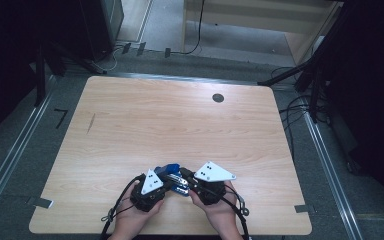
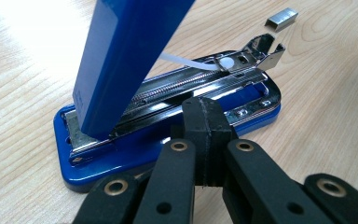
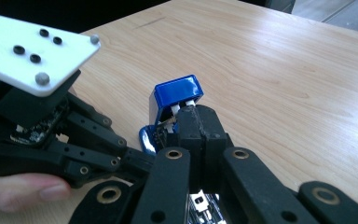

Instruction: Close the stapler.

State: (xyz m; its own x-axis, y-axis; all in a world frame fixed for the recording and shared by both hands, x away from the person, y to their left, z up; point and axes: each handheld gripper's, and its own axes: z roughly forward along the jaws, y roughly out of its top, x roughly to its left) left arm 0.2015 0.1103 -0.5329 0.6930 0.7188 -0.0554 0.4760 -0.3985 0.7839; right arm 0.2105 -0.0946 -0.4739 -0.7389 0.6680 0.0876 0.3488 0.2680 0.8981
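A blue stapler (image 1: 174, 176) lies near the table's front edge between my two grippers. Its blue cover (image 2: 126, 60) is swung up steeply, baring the metal staple rail (image 2: 200, 86) over the blue base (image 2: 98, 163). My left gripper (image 2: 204, 122) is shut with nothing between its jaws, and its tips rest against the side of the rail. My right gripper (image 3: 198, 122) is also shut and empty, its tips against the underside of the raised cover (image 3: 177, 93). A short strip of staples (image 2: 281, 19) lies loose on the table beyond the stapler's front end.
The wooden table (image 1: 180, 125) has a dark round grommet (image 1: 218, 98) near its far right. The person's hands hold both grippers at the front edge. In the right gripper view, the left gripper's white plate (image 3: 28, 49) stands close at the left.
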